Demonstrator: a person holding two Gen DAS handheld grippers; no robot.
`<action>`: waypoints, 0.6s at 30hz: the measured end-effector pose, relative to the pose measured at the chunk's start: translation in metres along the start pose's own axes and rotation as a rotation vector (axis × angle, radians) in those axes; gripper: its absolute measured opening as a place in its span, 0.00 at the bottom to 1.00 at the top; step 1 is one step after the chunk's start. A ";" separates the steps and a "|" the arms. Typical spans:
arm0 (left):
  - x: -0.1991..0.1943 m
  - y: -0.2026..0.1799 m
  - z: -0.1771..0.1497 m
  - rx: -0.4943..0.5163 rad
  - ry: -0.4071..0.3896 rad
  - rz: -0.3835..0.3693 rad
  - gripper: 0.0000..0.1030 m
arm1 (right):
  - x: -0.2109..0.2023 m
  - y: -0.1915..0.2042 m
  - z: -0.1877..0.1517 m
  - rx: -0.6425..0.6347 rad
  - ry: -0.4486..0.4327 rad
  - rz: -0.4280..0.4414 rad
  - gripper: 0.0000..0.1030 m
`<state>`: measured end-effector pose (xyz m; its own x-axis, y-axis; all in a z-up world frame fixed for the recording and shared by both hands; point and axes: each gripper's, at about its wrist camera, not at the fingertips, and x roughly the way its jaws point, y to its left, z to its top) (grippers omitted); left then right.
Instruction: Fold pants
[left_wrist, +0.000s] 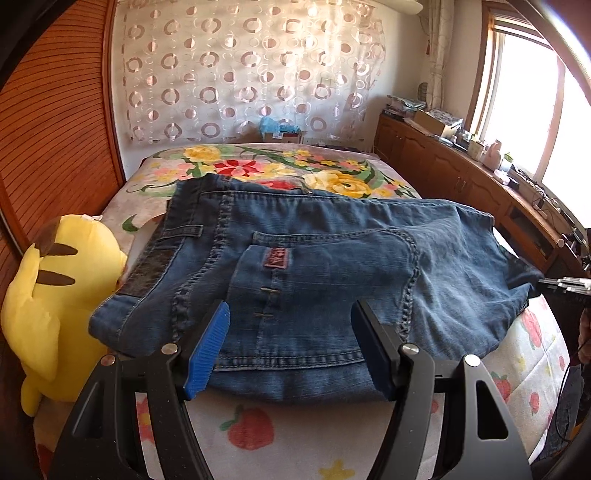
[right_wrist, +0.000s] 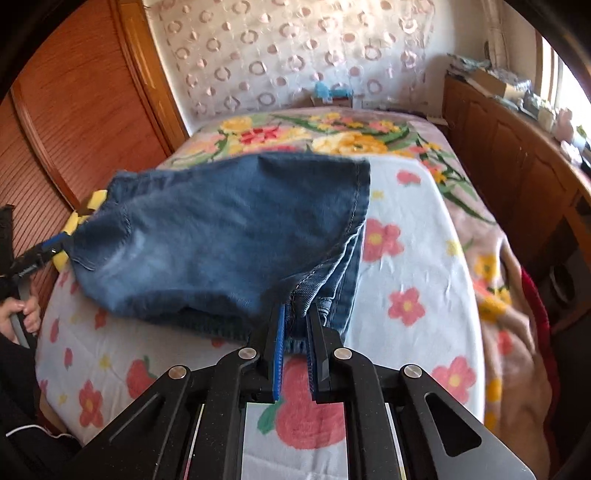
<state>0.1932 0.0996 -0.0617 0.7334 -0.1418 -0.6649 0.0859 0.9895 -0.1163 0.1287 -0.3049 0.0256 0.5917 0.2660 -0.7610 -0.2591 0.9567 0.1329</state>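
Blue jeans (left_wrist: 314, 258) lie folded on the flowered bed, waistband and back pocket toward the left wrist view. My left gripper (left_wrist: 291, 332) is open, its blue pads (left_wrist: 208, 350) wide apart over the pocket area at the jeans' near edge. In the right wrist view the jeans (right_wrist: 221, 236) are bunched in layers, and my right gripper (right_wrist: 297, 325) is shut on the near corner of the denim. The left gripper's tip (right_wrist: 55, 242) shows at the jeans' far left edge.
A yellow plush toy (left_wrist: 55, 295) sits at the bed's left edge beside the wooden wardrobe (left_wrist: 55, 129). A wooden cabinet (left_wrist: 480, 177) with clutter runs along the right under the window. The flowered blanket (right_wrist: 406, 258) covers the bed.
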 end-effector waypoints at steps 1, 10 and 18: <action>-0.001 0.003 -0.001 -0.004 0.000 0.005 0.67 | 0.006 -0.001 -0.002 0.005 0.008 -0.007 0.10; 0.002 0.026 -0.011 -0.045 0.017 0.051 0.67 | 0.028 0.001 -0.003 0.022 0.017 -0.087 0.32; 0.007 0.039 -0.018 -0.063 0.031 0.082 0.67 | 0.037 0.004 -0.016 0.038 0.053 -0.086 0.40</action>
<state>0.1894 0.1363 -0.0837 0.7148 -0.0626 -0.6965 -0.0165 0.9942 -0.1062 0.1376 -0.2932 -0.0125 0.5693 0.1768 -0.8029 -0.1796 0.9798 0.0884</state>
